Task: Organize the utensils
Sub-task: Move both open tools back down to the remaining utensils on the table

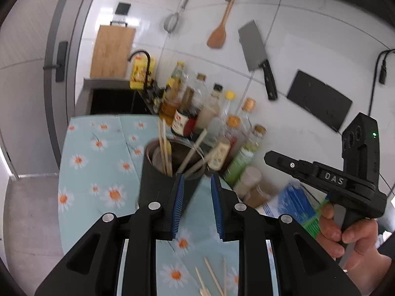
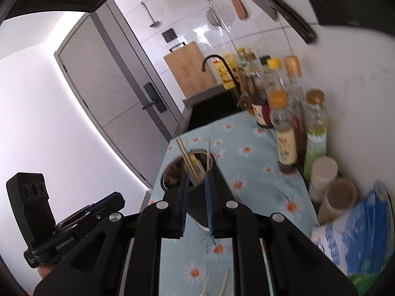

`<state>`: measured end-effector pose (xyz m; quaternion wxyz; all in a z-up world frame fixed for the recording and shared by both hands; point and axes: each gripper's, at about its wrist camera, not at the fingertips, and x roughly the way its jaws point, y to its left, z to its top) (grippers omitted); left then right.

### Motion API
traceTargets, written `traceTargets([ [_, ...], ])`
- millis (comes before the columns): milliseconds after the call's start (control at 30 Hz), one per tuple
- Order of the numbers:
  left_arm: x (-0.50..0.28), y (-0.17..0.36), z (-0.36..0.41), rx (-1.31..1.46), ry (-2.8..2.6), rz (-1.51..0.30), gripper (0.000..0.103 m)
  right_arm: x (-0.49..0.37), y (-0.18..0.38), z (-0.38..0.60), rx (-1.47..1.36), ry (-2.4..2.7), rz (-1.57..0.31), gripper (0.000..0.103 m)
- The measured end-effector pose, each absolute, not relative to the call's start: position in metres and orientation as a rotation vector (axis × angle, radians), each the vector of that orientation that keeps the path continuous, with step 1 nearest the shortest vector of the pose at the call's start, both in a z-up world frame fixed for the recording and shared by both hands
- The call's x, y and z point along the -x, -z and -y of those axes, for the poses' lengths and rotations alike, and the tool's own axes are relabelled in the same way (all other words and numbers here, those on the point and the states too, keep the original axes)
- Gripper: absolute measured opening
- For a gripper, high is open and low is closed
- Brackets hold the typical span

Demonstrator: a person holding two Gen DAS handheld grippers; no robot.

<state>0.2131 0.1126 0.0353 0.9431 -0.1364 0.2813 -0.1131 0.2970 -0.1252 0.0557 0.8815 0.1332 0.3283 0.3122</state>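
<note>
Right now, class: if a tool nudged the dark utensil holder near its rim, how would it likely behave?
The utensil holder stands tall and narrow on the floral cloth, so a high push may tip it. The chopsticks lean loosely inside, so they would probably rattle or shift. The cloth may slide or bunch under it.

1. Both views are evenly and brightly lit, and glare is thrown off the white tiled wall [image 1: 296,24].
2. The bottles [image 1: 212,113] are smeared by motion blur.
3. Straight lines are bent and the corners blackened by fisheye distortion.
</note>
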Motion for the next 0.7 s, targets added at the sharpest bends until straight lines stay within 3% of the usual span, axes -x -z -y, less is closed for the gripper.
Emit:
traceTargets([
  [367, -0.185, 0.029, -0.097, 0.292, 0.276, -0.798, 0.021, -0.26, -0.009, 0.139, -0.308, -0.655, -0.877, 0.022],
  [700, -0.163, 0.093, -0.098, 0.383, 0.293, -0.962, 0.021, -0.247, 0.064, 0.136, -0.322, -0.584, -1.179, 0.029],
])
